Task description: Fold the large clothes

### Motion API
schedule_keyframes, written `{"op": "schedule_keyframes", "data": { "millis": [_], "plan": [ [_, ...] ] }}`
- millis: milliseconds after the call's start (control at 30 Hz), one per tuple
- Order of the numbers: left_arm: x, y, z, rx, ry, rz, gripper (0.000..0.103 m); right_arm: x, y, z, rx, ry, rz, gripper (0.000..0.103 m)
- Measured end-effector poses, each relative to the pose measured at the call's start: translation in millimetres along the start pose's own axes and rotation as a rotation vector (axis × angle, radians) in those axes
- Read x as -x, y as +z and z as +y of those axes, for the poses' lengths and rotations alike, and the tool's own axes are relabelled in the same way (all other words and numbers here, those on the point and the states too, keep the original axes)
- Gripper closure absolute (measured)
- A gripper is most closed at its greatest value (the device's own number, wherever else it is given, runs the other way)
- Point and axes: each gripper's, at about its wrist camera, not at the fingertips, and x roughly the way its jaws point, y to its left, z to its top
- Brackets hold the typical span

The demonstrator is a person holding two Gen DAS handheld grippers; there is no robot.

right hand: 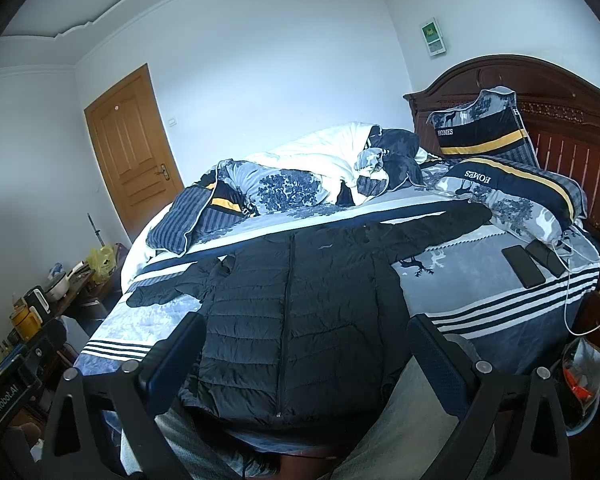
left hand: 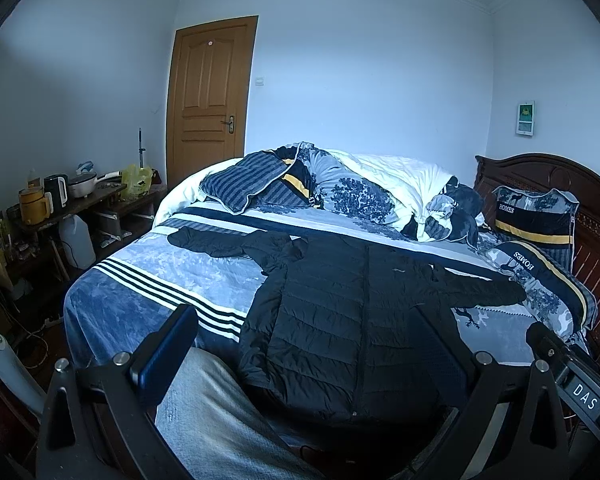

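black and quilted, the puffer jacket (left hand: 352, 320) lies flat on the bed (left hand: 132, 304), zip up, sleeves out sideways, hem at the near edge. we hold our left gripper (left hand: 312, 344) and right gripper (right hand: 306, 352) above that hem, fingers spread, touching nothing. only our right view shows two phones (right hand: 534, 262) by the headboard side; only our left shows the white jug (left hand: 76, 240) under the cluttered table (left hand: 96, 196). bare striped bedspread flanks the jacket.
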Motion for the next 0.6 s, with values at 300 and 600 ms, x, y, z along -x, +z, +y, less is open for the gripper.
{"op": "schedule_keyframes", "data": {
  "millis": [300,600],
  "plan": [
    [2,1,1,0.001,0.003,-0.002,0.0,-7,-12,6,0.0,-0.001,-0.002,0.001],
    [-14,11,2,-0.027,0.082,0.0,0.0,-10,9,-9,-0.004,0.026,0.032,0.001]
  ]
}}
